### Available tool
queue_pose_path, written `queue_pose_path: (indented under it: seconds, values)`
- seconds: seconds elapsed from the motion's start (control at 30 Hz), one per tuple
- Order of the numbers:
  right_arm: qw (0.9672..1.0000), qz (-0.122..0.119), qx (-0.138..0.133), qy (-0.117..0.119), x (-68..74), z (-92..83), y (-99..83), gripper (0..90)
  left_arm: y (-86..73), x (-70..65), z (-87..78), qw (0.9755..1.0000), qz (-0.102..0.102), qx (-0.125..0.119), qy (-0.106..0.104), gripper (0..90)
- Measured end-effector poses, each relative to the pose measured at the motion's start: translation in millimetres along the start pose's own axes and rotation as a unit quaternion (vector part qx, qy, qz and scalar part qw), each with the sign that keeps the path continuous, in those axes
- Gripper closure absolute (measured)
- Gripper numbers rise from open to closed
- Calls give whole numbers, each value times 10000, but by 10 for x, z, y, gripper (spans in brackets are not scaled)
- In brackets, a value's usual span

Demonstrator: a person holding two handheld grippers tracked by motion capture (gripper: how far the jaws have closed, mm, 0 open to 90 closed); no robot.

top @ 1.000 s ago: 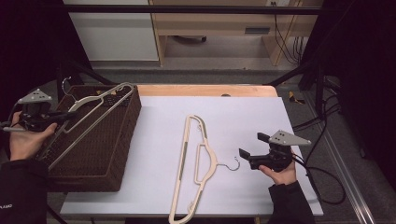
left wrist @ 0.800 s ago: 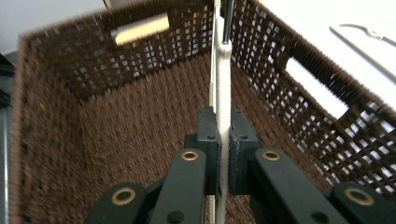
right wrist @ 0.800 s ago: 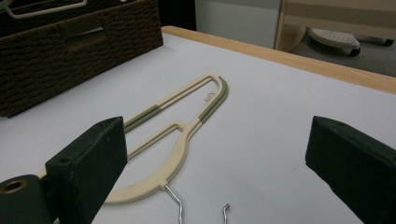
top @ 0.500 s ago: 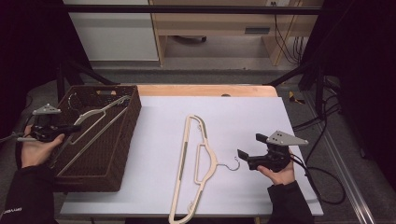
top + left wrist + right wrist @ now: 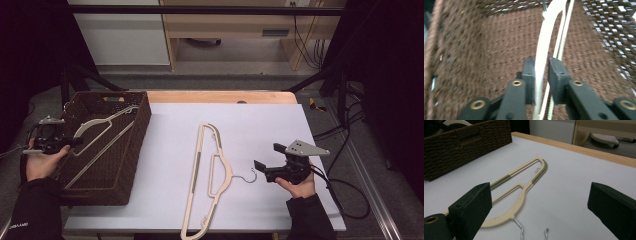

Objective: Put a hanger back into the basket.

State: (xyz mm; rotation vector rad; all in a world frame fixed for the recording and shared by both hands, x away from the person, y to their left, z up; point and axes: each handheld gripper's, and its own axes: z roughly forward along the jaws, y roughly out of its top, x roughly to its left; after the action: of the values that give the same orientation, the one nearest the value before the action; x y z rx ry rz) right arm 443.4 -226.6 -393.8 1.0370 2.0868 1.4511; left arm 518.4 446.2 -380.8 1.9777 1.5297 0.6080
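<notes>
Wicker, dark brown: 1 basket point(image 5: 127, 150) at the table's left edge, holding 1 cream hanger point(image 5: 102, 131) that lies slanted across its inside.

Item 1, left gripper point(image 5: 75, 141): poised over the basket's left rim. In the left gripper view the hanger's arm point(image 5: 543, 53) runs up between the 2 black jaws, which have just been opening; a thin gap shows on each side, so the grip reads as let go, with the hanger resting in the basket.

Item 2, right gripper point(image 5: 259, 165): held low over the white table point(image 5: 310, 130), jaws spread wide with nothing between them, facing the wire hook point(image 5: 248, 176) of a 2nd cream hanger point(image 5: 210, 175) lying flat mid-table, well apart from the basket.

Risks, as judged:
- Left jaws are barely parted; pulling away at an angle may snag the arm and drag the hanger back up over the rim.
- Hanger in the basket sits slanted; its upper end looks close to the far wall and may catch the next one coming in.
- Thin hook on the table offers little to pinch; a grab there may let the 2nd hanger swing or slip out.
</notes>
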Motion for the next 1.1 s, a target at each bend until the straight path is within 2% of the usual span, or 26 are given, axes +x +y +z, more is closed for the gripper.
queue_pose_path:
  seconds: [0.03, 0.07, 0.1, 0.17, 0.3, 0.33, 0.43, 0.53, 0.57, 0.6, 0.63, 0.73, 0.77, 0.8, 0.83, 0.87, 0.93, 0.97, 1.0, 1.03, 1.1]
  values:
    - [10000, 0, 0, 3, 0, 0, 0, 59, -17, 27, 14, 9999, -140, 10, 35, 726]
    - [10000, 3, 3, -3, -2, -3, 1, 59, -36, 64, 37, 9994, -329, 88, 89, 686]
    - [10000, 1, 2, -1, -3, -3, 0, 59, -36, 64, 37, 9994, -329, 88, 89, 656]
    - [10000, 1, -1, -2, -2, -1, 0, 59, -44, 85, 67, 9985, -461, 220, 177, 635]
    - [10000, -18, 22, 10, 2, 12, -6, 59, -49, 75, 116, 9977, -494, 389, 267, 538]
    - [10000, -18, 22, 10, 2, 12, -6, 59, -52, 74, 128, 9975, -504, 414, 288, 538]
    - [10000, -10, 14, 15, 2, 7, -4, 59, -64, 95, 151, 9960, -607, 557, 335, 449]
    - [10000, -1, 17, 4, 4, 4, -4, 59, -75, 113, 141, 9951, -686, 586, 395, 428]
    - [10000, -2, 17, 3, 4, 3, -4, 59, -78, 114, 124, 9954, -713, 548, 332, 428]
    - [10000, 1, 17, 5, 4, 3, -4, 59, -75, 107, 100, 9957, -717, 503, 298, 415]
    - [10000, -5, 11, 7, 4, 4, -4, 59, -61, 77, 42, 9964, -634, 416, 370, 382]
    - [10000, 1, 6, 2, 3, 0, -2, 59, -34, 37, -39, 9970, -587, 319, 382, 364]
    - [10000, -5, -1, 3, 2, -4, -1, 59, 2, -11, -143, 9980, -522, 95, 347, 361]
    - [10000, -13, -21, 14, 0, -6, 0, 59, 2, -11, -143, 9980, -522, 95, 347, 350]
    - [10000, -26, -16, 23, -4, -14, 1, 59, 41, -83, -258, 9984, -458, -194, 285, 339]
    - [10000, 2, -21, 19, -1, -18, 2, 59, 59, -128, -318, 9982, -437, -357, 203, 328]
    - [10000, 13, -43, -1, 1, -24, 5, 59, 85, -222, -436, 9969, -320, -715, 93, 299]
    - [10000, 5, -57, 5, 0, -28, 6, 59, 93, -275, -489, 9955, -294, -904, 11, 287]
    - [10000, 5, -57, 5, 0, -28, 6, 59, 93, -275, -489, 9955, -294, -904, 11, 275]
    - [10000, -3, -72, 1, -1, -31, 7, 59, 97, -329, -537, 9938, -261, -1073, -104, 275]
    - [10000, 22, -96, 12, 2, -44, 8, 58, 95, -435, -630, 9910, -141, -1297, -306, 215]
